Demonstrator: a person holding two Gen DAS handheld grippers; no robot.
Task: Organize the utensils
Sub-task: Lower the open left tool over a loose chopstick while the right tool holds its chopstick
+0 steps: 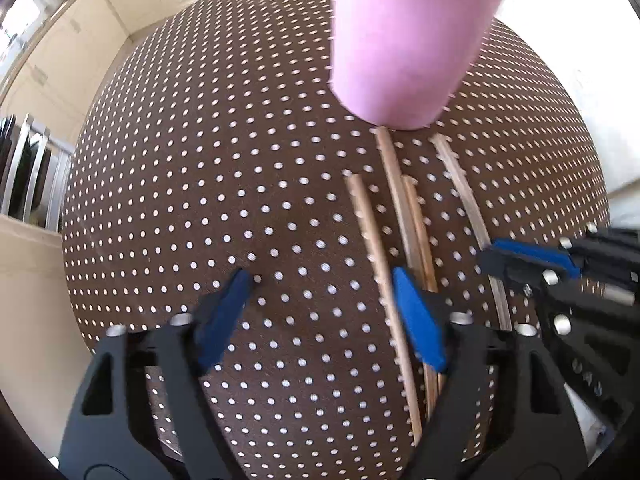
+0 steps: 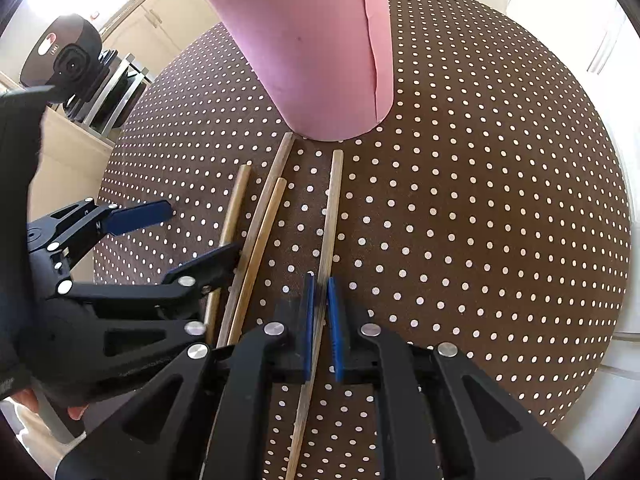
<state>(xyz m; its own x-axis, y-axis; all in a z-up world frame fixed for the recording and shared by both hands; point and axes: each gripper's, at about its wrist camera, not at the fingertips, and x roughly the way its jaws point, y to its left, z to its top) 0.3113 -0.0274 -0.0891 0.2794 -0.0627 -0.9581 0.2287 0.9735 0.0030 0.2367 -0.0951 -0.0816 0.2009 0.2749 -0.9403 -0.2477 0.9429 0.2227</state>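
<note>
I'm looking down on a round desk [image 2: 480, 200] covered in a brown cloth with white polka dots. A pink paper cup [image 2: 320, 52] stands upright near the far side, and from the right wrist camera I can just make out wooden stick ends poking above its rim.

Four wooden chopsticks lie on the cloth in front of the cup, all pointing roughly toward it. The rightmost chopstick [image 2: 330, 216] lies apart from the other three. My right gripper [image 2: 320, 320] straddles it: its blue-padded fingers [image 2: 309, 320] are drawn in close on either side of the stick, nearly together, and the stick runs straight through the narrow gap. I read this as closed on that chopstick, which still rests on the desk.

The other three chopsticks [image 1: 404, 216] lie as a loose group to the left, two of them side by side and touching, the third just beside them. My left gripper [image 1: 324, 304] hangs over this group with its fingers [image 1: 420, 320] partly spread. One pad is over the bare cloth, the other sits over the pair of sticks; the leftmost stick lies between the pads, but they grip nothing.

In the right wrist view, a bit of the hand [image 2: 28, 396] holding the left gripper shows at the lower left edge.
</note>
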